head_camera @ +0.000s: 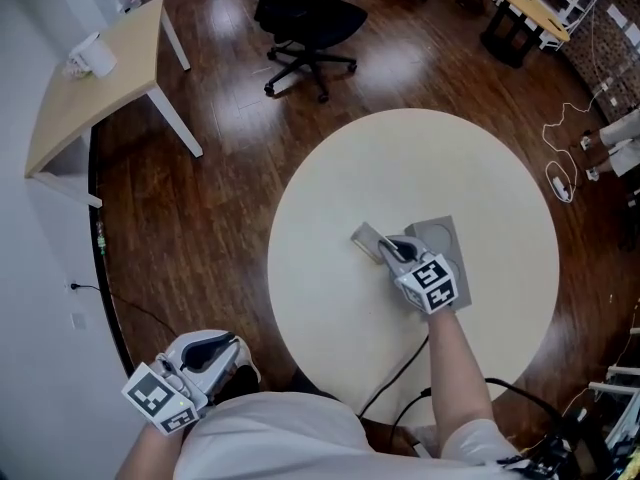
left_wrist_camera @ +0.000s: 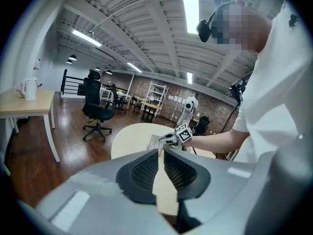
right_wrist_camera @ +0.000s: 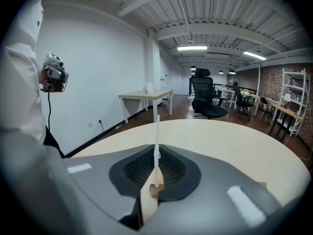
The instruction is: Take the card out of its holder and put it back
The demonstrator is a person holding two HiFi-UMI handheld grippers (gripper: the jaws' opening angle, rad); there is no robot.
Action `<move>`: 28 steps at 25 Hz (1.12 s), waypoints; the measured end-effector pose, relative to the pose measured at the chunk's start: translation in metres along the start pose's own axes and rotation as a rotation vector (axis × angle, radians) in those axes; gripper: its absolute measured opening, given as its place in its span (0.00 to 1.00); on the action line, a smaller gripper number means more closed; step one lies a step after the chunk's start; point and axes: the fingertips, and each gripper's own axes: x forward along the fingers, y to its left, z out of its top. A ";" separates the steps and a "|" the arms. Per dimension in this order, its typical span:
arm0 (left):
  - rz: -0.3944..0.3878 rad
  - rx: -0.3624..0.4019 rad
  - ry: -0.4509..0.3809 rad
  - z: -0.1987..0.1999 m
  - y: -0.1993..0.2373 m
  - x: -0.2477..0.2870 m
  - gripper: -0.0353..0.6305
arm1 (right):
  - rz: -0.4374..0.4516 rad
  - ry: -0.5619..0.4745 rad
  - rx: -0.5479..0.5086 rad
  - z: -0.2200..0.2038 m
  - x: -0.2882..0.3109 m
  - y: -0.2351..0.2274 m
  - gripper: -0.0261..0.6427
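The right gripper [head_camera: 400,252] pinches the thin card [right_wrist_camera: 156,131] edge-on between its pads, just over the round table [head_camera: 320,308]. Well off to its left, the left gripper [left_wrist_camera: 161,155] has its jaws slightly parted with nothing between them.

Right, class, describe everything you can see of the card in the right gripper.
The card is thin, flat and pale, seen edge-on in the right gripper view as a narrow upright strip. The right gripper is shut on its lower part, gripping both faces; its top juts beyond the jaws over the round cream table.
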 end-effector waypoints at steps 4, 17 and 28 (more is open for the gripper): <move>-0.001 0.001 -0.008 0.002 -0.001 -0.001 0.12 | 0.002 -0.017 0.011 0.008 -0.008 -0.003 0.07; -0.047 0.015 -0.074 0.005 0.012 -0.015 0.12 | -0.062 -0.044 -0.055 0.057 -0.044 0.004 0.07; -0.114 0.059 -0.158 -0.001 0.057 -0.086 0.12 | -0.078 -0.057 -0.103 0.116 -0.070 0.126 0.07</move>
